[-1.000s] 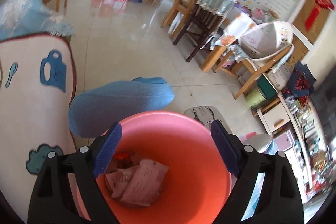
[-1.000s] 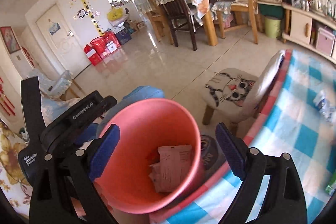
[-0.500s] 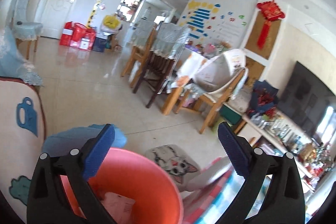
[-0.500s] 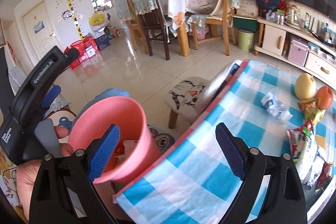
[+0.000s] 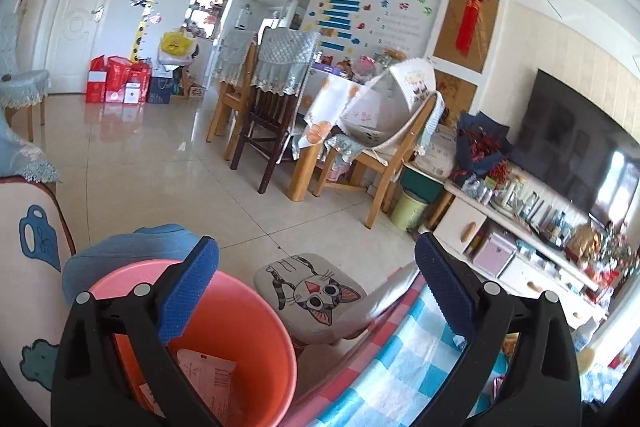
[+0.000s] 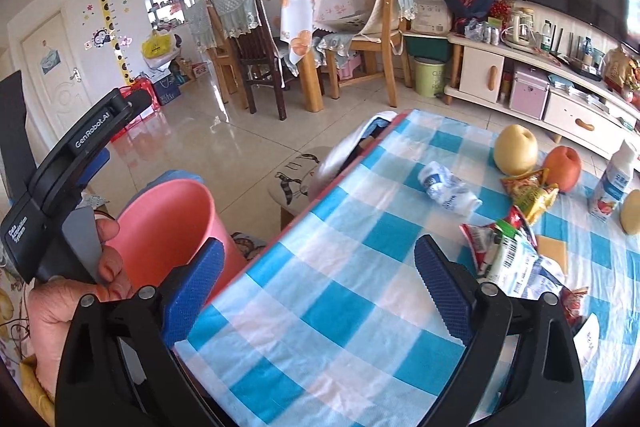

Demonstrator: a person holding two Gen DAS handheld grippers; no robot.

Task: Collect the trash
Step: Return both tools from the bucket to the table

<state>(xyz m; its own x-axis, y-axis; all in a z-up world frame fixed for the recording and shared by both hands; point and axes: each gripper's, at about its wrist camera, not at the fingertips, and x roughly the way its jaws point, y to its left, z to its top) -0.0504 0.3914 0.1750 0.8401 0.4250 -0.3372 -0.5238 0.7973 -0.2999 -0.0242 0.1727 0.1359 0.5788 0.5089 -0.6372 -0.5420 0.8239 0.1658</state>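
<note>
A pink bin (image 5: 240,331) stands on the floor by the table's left edge, with paper wrappers (image 5: 208,375) inside. My left gripper (image 5: 316,287) hangs open above the bin's right rim, nothing between its blue pads. The right gripper (image 6: 320,281) is open over the blue checked tablecloth (image 6: 360,267), empty. On the cloth to its right lie a crumpled white wrapper (image 6: 448,189), a yellow snack bag (image 6: 532,193) and a pile of packets (image 6: 508,259). The bin (image 6: 168,227) shows at left in the right wrist view, beside a hand (image 6: 72,291) holding the left gripper's body (image 6: 60,187).
A yellow pear (image 6: 515,150), an orange fruit (image 6: 563,167) and a milk carton (image 6: 612,183) stand on the table's far side. A cat-print stool (image 5: 312,295) sits by the table corner. Dining chairs (image 5: 260,99) and a TV cabinet (image 6: 532,83) lie beyond.
Both grippers swung right and lifted away from the bin. The left view now looks across the room rather than down into the bin; the right gripper came over the tablecloth and trash.
</note>
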